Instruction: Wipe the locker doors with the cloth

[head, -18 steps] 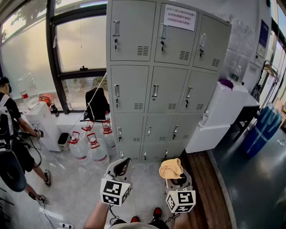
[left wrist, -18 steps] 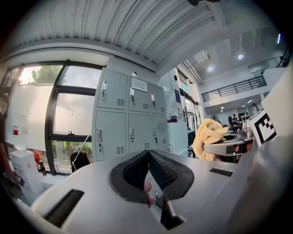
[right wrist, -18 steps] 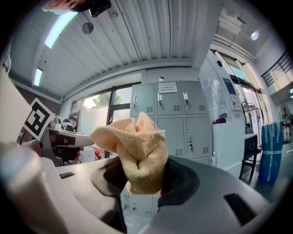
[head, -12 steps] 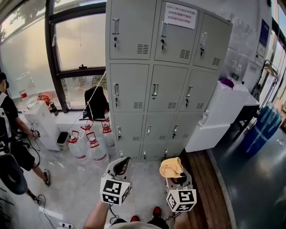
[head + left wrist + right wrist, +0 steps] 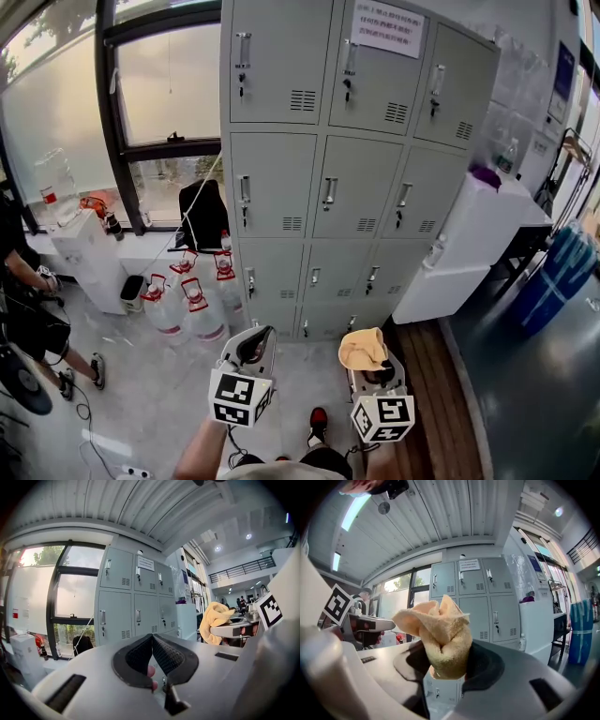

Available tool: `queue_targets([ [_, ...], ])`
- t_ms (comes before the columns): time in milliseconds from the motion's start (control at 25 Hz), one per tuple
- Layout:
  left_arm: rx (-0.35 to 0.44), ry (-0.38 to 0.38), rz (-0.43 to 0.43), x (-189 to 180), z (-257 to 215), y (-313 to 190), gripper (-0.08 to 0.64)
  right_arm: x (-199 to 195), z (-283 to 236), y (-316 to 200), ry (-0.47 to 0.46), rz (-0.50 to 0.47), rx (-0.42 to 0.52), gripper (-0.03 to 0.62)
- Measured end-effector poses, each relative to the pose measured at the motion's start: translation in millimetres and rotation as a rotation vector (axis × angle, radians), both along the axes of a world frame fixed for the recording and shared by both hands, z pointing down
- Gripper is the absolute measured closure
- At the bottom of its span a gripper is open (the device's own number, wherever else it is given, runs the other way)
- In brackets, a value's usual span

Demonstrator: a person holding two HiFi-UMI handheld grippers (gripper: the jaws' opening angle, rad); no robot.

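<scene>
— Now, the cloth point(image 5: 436, 630) is seen bunched and clamped in the right tongs point(image 5: 367, 367), held low in front of the lockers point(image 5: 319, 187) and well apart from every door.

— And the left tongs point(image 5: 151, 639)?

— Pressed together at the tips, with nothing gripped. They are held beside the right pair, equally clear of the steel.

— So no wiping contact is made yet?

— None is shown. The approach to the doors is judged to be the step in hand.

— How is it best done?

— Loose folds stick out past the tips, so those should be laid flat against a panel, with the tongs angled so that only fabric meets the metal. The door handles point(image 5: 328, 192) and vent slots are better worked round than snagged.

— Any order to be kept?

— The top row would probably be taken first, so dust is carried downward. The paper notice point(image 5: 387, 28) on the upper middle door should be skirted. Water jugs point(image 5: 192, 309) are stood at the lower left corner and must be kept clear of when the bottom row is reached.
</scene>
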State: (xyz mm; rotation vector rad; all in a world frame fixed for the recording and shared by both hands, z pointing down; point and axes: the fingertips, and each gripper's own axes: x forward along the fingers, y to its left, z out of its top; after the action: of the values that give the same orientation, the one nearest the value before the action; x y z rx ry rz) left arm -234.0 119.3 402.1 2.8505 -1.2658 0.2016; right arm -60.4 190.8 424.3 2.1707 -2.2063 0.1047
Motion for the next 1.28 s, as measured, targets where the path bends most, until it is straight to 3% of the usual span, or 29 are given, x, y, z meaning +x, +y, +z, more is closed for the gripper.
queue_targets([
  [360,0.021,-0.013,-0.046,39.5,-4.2,-85.9,0.537,47.7,-8.3,-93.4,-0.007,-0.033,0.043,0.405],
  [800,0.035,-0.012,-0.128,106.6,-26.1,-220.3,0.537,104.8,-25.1,-248.7,-0.014,-0.162,0.055,0.405],
  [1280,0.053,0.005,-0.242,129.4,-37.2,-307.5,0.537,122.8,-56.5,-371.3,-0.072,-0.316,0.101,0.406],
])
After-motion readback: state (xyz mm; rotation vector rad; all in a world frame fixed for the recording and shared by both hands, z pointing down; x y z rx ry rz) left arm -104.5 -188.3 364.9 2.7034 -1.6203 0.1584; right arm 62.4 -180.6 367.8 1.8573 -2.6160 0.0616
